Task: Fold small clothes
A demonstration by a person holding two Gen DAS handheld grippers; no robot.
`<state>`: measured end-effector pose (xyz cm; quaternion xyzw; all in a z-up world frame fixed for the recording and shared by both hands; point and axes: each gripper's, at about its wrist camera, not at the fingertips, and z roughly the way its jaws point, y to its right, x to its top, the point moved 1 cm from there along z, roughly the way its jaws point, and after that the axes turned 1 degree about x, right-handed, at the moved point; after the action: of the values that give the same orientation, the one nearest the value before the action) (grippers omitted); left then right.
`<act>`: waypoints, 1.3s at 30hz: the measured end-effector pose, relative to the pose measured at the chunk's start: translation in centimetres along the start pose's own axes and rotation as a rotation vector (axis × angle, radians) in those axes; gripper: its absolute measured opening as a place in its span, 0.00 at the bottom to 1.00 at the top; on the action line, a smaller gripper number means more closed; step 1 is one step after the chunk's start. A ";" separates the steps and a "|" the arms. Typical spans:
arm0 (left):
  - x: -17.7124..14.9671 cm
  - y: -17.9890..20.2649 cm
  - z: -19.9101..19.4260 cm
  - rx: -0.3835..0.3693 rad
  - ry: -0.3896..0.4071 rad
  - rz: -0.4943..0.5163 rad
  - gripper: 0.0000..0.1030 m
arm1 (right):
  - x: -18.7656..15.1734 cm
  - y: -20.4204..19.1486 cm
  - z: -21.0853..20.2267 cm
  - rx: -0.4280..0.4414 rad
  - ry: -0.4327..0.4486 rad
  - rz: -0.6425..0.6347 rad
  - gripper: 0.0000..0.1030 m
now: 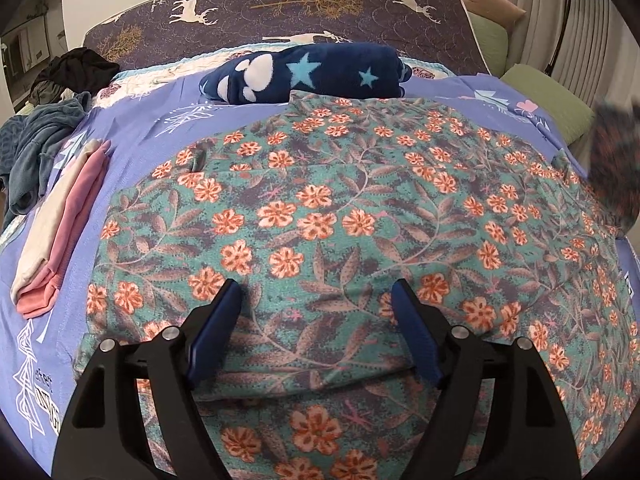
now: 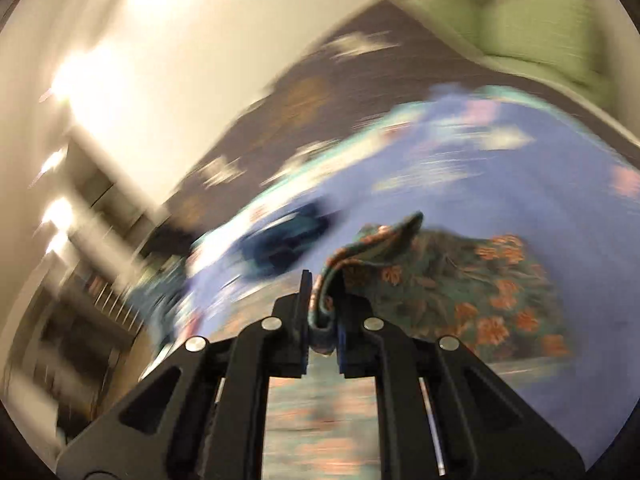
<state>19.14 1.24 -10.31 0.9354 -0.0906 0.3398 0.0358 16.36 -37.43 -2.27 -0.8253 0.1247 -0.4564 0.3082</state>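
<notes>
A teal garment with orange flowers [image 1: 340, 216] lies spread over the purple bedsheet [image 1: 132, 120]. Just above its near part hangs my left gripper [image 1: 316, 300], open, with nothing between its blue pads. In the blurred right wrist view my right gripper [image 2: 322, 312] is shut on a bunched edge of the floral garment [image 2: 460, 284], which trails off to the right over the sheet. At the right edge of the left wrist view a blurred lifted part of the garment [image 1: 616, 160] shows.
A folded pink and cream stack [image 1: 60, 236] lies at the left. A rolled navy blanket with stars [image 1: 304, 74] sits at the back. Dark clothes [image 1: 48, 120] pile up at the far left. Green cushions [image 1: 548, 100] and a floor lamp [image 1: 568, 12] stand at the right.
</notes>
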 end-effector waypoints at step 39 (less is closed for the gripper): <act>8.0 -1.1 -10.0 -0.282 0.264 -0.049 0.04 | -15.2 -5.0 4.8 -0.200 -0.334 -0.466 0.59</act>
<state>19.10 2.45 2.46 0.8704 -0.1091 0.4426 0.1861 11.58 -24.17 -11.32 -0.9216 -0.0760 -0.3584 0.1284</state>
